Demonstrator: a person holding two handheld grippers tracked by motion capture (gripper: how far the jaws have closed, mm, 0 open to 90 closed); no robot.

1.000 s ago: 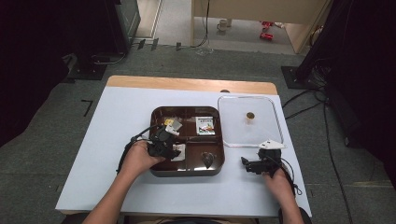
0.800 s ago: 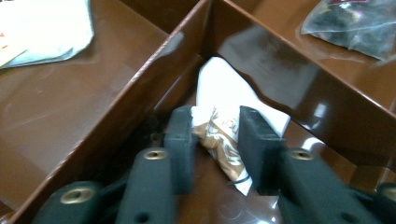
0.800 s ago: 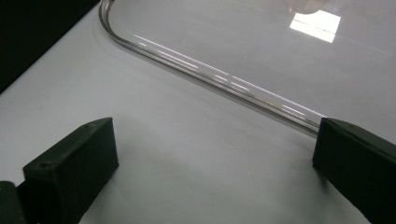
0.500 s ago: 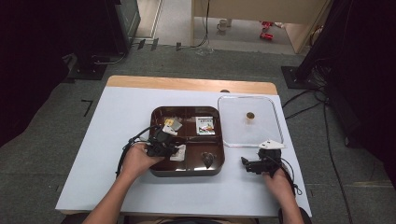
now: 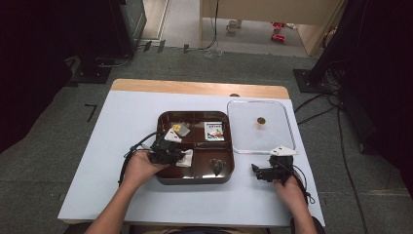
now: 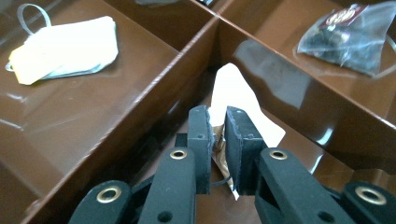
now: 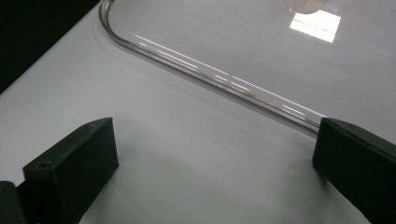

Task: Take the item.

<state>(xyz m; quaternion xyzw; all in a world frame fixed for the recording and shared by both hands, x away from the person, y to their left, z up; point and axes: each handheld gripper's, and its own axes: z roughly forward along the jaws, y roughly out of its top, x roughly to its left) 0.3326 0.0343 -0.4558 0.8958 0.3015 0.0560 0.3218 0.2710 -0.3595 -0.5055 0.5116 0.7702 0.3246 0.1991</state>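
A brown compartment tray (image 5: 195, 181) lies mid-table. In its near left compartment my left gripper (image 5: 179, 155) is shut on a white and foil sachet (image 5: 187, 159). In the left gripper view the two jaws (image 6: 219, 122) pinch the sachet (image 6: 236, 88) near its lower edge. A white tea bag with a yellow tag (image 6: 65, 49) lies in the neighbouring compartment, and a mesh tea bag (image 6: 348, 39) in another. My right gripper (image 5: 257, 170) rests on the table right of the tray, open, with bare table between its jaws (image 7: 215, 154).
A clear lid (image 5: 260, 139) with a small knob (image 5: 261, 121) lies flat right of the tray; its rounded corner (image 7: 210, 74) sits just ahead of the right gripper. A printed sachet (image 5: 214, 130) lies in the tray's far right compartment. Cables trail from both grippers.
The left hand has shifted only slightly inside the tray. The right hand has stayed where it was.
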